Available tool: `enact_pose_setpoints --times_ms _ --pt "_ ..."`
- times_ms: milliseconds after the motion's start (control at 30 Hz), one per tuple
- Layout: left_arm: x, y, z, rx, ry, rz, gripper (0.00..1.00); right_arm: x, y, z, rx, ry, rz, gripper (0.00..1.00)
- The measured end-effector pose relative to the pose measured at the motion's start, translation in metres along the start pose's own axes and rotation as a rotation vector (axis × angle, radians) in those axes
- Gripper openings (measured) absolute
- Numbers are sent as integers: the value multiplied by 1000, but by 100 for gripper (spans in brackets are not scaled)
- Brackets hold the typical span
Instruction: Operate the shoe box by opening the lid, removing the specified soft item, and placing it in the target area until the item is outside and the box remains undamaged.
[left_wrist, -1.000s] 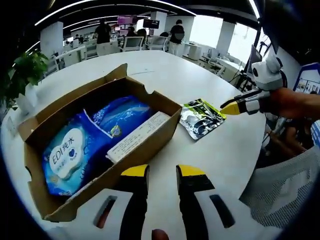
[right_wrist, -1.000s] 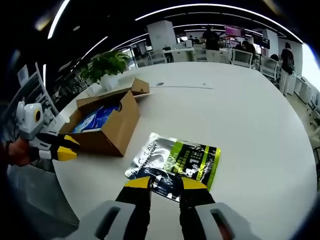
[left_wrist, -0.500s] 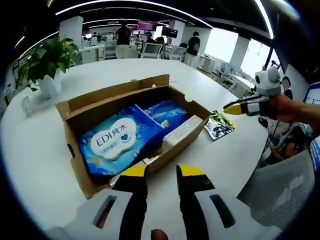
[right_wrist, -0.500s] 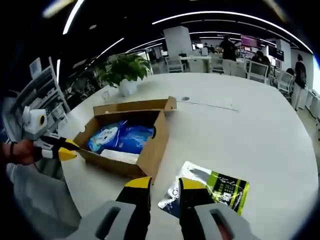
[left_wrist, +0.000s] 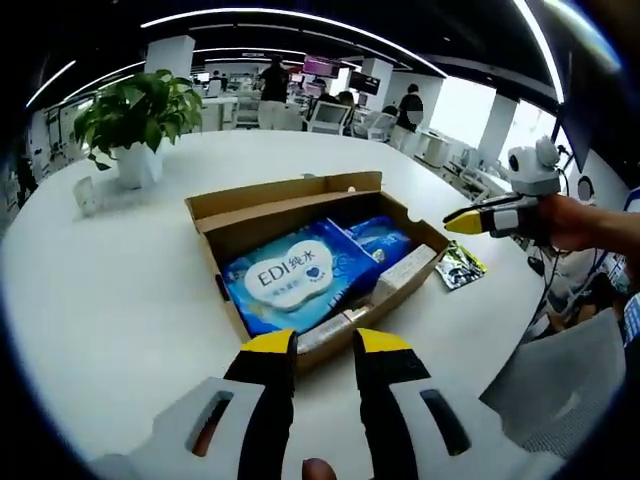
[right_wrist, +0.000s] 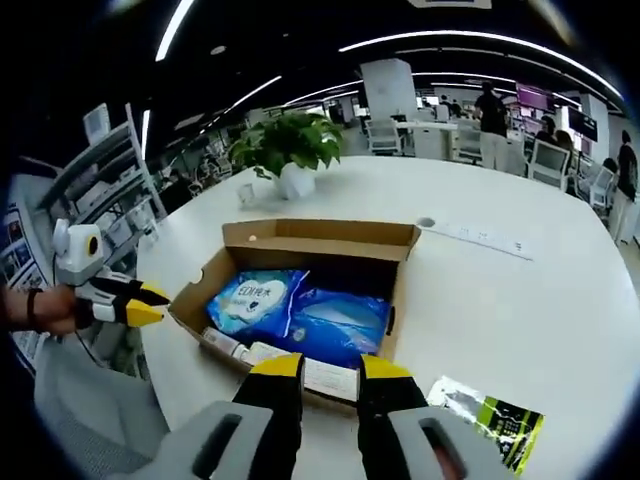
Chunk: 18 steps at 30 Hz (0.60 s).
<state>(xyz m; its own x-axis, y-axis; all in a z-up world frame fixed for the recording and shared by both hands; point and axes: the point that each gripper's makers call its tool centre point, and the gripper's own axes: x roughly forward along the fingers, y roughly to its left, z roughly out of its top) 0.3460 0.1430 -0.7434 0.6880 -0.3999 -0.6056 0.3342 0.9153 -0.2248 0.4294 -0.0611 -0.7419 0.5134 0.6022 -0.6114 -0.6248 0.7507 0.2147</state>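
Now both tools (left_wrist: 325, 342) (right_wrist: 331, 367) hover apart at the open box's (left_wrist: 300, 197) near rim.

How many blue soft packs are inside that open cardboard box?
2. The lighter wipes pack with white lettering lies toward one end of the box; a darker blue pack lies beside it. More may be hidden underneath.

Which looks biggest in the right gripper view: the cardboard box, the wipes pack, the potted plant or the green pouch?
1. cardboard box
2. wipes pack
3. potted plant and green pouch: similar. The plant stands farther off and the pouch is partly cut off, so I won't rank them.
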Motion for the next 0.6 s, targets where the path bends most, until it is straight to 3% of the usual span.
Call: enact_pose_setpoints --times_ms 600 --pt "-10 22 1 -55 -30 25 23 66 39 19 0 39 59 17"
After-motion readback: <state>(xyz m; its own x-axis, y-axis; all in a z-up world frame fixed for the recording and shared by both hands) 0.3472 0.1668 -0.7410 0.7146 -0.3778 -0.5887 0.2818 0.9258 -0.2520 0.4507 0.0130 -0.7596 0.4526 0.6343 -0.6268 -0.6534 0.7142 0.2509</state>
